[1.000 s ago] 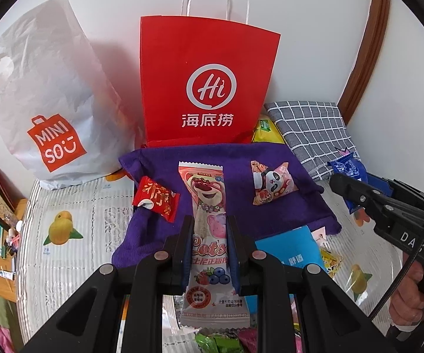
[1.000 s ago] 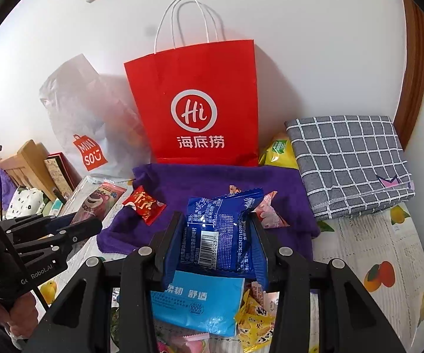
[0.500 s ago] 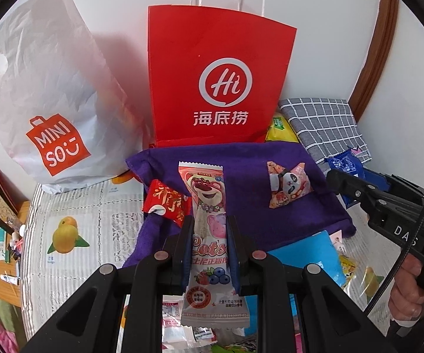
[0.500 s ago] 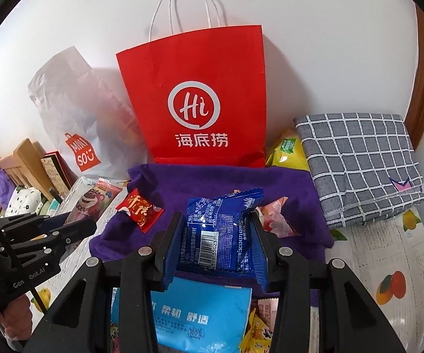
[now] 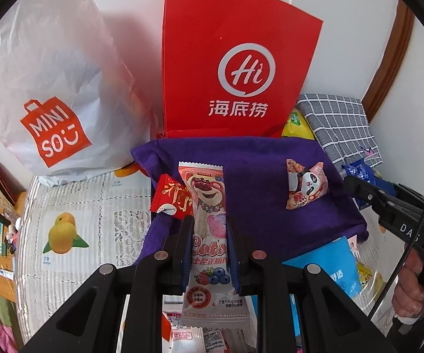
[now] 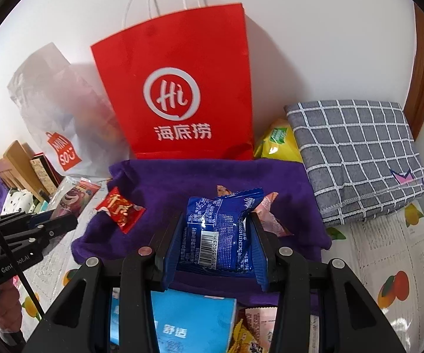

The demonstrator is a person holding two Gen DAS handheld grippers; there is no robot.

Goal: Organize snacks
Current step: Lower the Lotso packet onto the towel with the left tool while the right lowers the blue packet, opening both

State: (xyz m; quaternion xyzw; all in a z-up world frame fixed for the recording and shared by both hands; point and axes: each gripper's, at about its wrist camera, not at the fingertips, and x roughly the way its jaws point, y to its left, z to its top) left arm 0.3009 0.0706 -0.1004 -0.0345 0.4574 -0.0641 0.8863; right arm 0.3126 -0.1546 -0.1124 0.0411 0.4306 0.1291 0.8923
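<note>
- Snacks are in both grippers right now. The left gripper (image 5: 209,253) has its two fingers squeezed on a long pink bear packet (image 5: 207,223). The right gripper (image 6: 214,250) has its fingers squeezed on a blue packet (image 6: 219,232). Both packets are up in the air over the purple cloth (image 5: 256,164).
- On the cloth, a red packet (image 5: 172,198) lies at about 10 o'clock from the left gripper, and a panda packet (image 5: 304,189) lies at about 2 o'clock.
- The pink bear packet is long and floppy, and the fingers hold it only by its sides. I think it could slide down and drop if the squeeze gets loose.
- The top of the pink bear packet sits just in front of the red packet. If it goes down there, it may push the red one or land on top of it.
- The blue packet is puffy. A hard squeeze could squash what is inside, and a soft one could let it slip out.
- The blue packet hangs right in front of the panda packet. Put down too near, it could cover it up.
- The red paper bag (image 6: 179,97) stands tall at 12 o'clock, touching the far edge of the cloth. A reach too far could bump it and tip it over.
- The two grippers are near each other, side by side. If both go for the middle of the cloth, they might knock together.
- More packets lie under the grippers at 6 o'clock, so a dropped one could get lost in that pile.
</note>
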